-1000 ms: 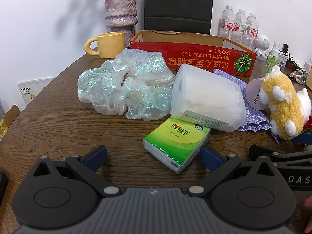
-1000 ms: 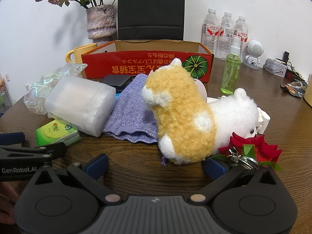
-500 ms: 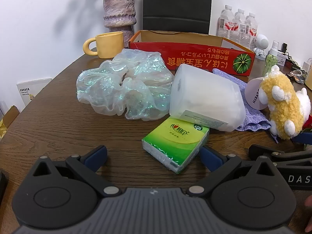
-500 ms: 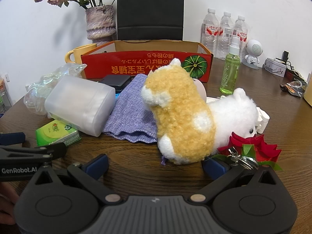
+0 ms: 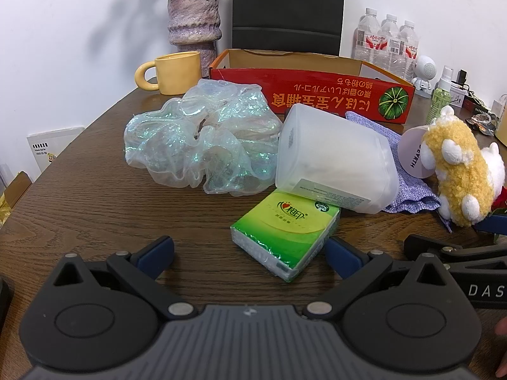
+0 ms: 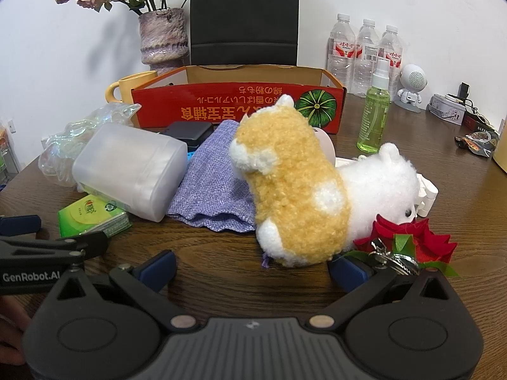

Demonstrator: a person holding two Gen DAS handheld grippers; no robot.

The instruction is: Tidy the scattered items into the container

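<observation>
Both jaws spread wide, nothing in either. Left gripper (image 5: 248, 250) sits low over the table (image 5: 88, 196), its right pad just beside the green tissue pack (image 5: 285, 226). Right gripper (image 6: 252, 264) faces the yellow plush (image 6: 293, 190), which sits in the gap between the open pads.

Handling, near to far:
- Tissue pack: one. Light, squashy, film-wrapped so likely a bit slick. Grab across the short sides, mid-pack.
- Yellow plush: one, leaning on a white plush (image 6: 380, 180), also one. Both soft and light; pinch deep into the body, a shallow grip will probably slip off the fur.
- Red fabric rose (image 6: 408, 237) with a metal keyring, one, touching the white plush. Small, likely snags; take it by the ring or stem.
- Frosted plastic tub (image 5: 332, 161): one, on its side, resting partly on the tissue pack. Rigid, smooth, wide, probably near the jaw limit. Judge it best gripped across the narrower faces.
- Purple woven cloth (image 6: 212, 186): one, limp, under the plush. Pinch a fold.
- Iridescent film bundle (image 5: 202, 139): one, crinkly, near weightless, springy. Grab a bunched ridge.
- Green spray bottle (image 6: 374, 117): one, upright, tippy.

Container: red cardboard box (image 5: 317, 91), one, open top, behind everything. Interior hidden by the front wall.
</observation>
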